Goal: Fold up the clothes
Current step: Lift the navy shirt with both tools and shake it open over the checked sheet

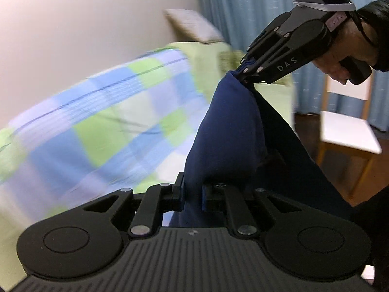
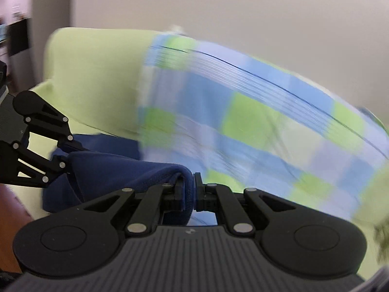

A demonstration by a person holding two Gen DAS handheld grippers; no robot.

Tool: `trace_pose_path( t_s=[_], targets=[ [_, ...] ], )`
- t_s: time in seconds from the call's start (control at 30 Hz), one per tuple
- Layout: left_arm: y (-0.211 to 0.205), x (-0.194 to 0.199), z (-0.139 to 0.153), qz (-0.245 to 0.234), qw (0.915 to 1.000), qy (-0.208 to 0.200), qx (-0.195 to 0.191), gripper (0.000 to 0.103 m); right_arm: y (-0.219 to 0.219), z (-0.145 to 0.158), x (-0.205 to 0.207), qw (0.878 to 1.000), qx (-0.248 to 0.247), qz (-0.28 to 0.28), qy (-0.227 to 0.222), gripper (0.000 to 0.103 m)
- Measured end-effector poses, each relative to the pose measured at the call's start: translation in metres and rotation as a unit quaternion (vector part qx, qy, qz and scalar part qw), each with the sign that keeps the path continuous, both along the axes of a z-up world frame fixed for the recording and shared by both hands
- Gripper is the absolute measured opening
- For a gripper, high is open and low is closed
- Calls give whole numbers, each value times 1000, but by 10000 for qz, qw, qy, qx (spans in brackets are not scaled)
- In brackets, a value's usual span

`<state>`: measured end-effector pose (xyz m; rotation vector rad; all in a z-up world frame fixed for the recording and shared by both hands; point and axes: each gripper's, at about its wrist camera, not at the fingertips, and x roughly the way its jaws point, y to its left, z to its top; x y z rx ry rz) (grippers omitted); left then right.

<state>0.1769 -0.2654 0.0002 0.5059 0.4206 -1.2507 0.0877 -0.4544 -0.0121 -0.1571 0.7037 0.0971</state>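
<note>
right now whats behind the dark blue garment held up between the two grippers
Behind the dark blue fabric garment: a checked blue, green and white blanket on a pale green bed, then a plain wall. The stretch of bed directly behind the garment is covered.

Lettering I can read: "DAS", white, on the side of the right gripper (image 1: 245, 71), ahead of my left tool.

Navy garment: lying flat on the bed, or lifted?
Lifted. The navy garment hangs bunched between the left gripper and right gripper, both clamped on it, above the checked blanket.
</note>
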Motion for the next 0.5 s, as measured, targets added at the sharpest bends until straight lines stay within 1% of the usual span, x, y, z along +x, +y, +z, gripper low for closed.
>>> trace_pose_path(
  t_s=[0.03, 0.1, 0.13, 0.17, 0.2, 0.23, 0.33, 0.37, 0.4, 0.47, 0.5],
  targets=[
    [-23, 12, -4, -95, 9999, 49, -3, 12, -24, -5, -8, 9998, -60, -205, 47, 3],
    [-64, 28, -16, -216, 9997, 130, 12, 12, -47, -12, -16, 9993, -90, -346, 85, 3],
    [-82, 33, -25, -241, 9996, 161, 30, 12, -68, -22, -18, 9990, -87, -416, 114, 3],
    [-111, 47, -36, -238, 9994, 229, 50, 12, -88, -31, -19, 9987, -83, -486, 143, 3],
    [-123, 55, -42, -225, 9994, 270, 70, 12, -110, -43, -19, 9983, -64, -552, 181, 3],
    [-150, 66, -53, -174, 9990, 376, 144, 12, -140, -61, -13, 9979, 29, -595, 261, 3],
    [-208, 106, -90, 88, 9978, 524, 385, 12, -217, -116, 14, 9965, 307, -608, 489, 3],
    [-238, 133, -111, 386, 9961, 635, 484, 12, -240, -134, 25, 9958, 395, -596, 569, 3],
    [-231, 133, -117, 447, 9956, 655, 499, 12, -260, -155, 36, 9949, 466, -580, 676, 3],
    [-267, 176, -149, 1099, 9886, 859, 568, 12, -300, -196, 59, 9927, 608, -548, 891, 3],
    [-271, 184, -152, 1205, 9871, 898, 561, 12, -320, -216, 71, 9913, 679, -531, 998, 3]
  ],
)
